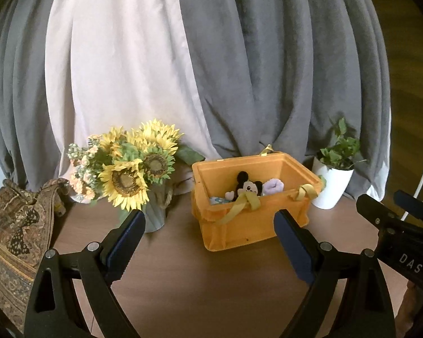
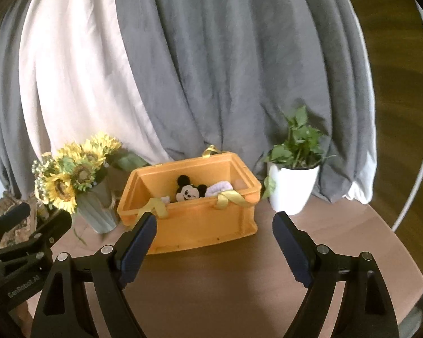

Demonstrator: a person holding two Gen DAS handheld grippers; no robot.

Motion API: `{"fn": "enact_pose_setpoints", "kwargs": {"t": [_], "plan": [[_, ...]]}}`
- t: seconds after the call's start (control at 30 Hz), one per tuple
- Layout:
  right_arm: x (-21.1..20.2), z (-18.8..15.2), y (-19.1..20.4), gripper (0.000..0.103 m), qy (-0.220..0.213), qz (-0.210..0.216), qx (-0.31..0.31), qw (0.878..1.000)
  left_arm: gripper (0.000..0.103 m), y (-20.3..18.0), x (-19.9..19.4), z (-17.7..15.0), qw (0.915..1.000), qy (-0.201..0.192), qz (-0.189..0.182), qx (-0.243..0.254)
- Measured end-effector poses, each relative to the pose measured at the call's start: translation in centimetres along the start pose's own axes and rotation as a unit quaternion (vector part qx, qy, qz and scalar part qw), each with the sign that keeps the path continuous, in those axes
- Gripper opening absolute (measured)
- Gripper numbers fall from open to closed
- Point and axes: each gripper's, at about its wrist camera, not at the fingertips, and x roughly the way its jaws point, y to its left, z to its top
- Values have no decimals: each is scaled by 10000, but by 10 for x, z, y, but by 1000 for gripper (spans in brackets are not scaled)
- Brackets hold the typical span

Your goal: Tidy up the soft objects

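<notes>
Wooden table [image 1: 183,276]: mouse plush [image 2: 187,193] inside orange crate [image 2: 194,225]; left tongs [image 1: 210,219], right tongs [image 2: 214,222] wide, empty.

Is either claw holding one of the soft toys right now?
No: the left claw and right claw hang open and bare, while the mouse plush sits inside the orange bin.

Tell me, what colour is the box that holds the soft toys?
Orange box, clearest in the right wrist view.
</notes>
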Motion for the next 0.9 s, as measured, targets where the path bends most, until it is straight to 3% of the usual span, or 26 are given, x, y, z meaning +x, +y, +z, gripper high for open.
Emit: {"fn": "enact_pose_setpoints", "kwargs": {"t": [0.67,0.9], "plan": [[-102,-27,-25,85,-224,313,-225,9990,98,-34,-118,-36,9988,-408,190,-212],[-138,-46,-35,91,-308,305,-239,9988,101,-44,-157,-55,9980,-525,310,-154]]}}
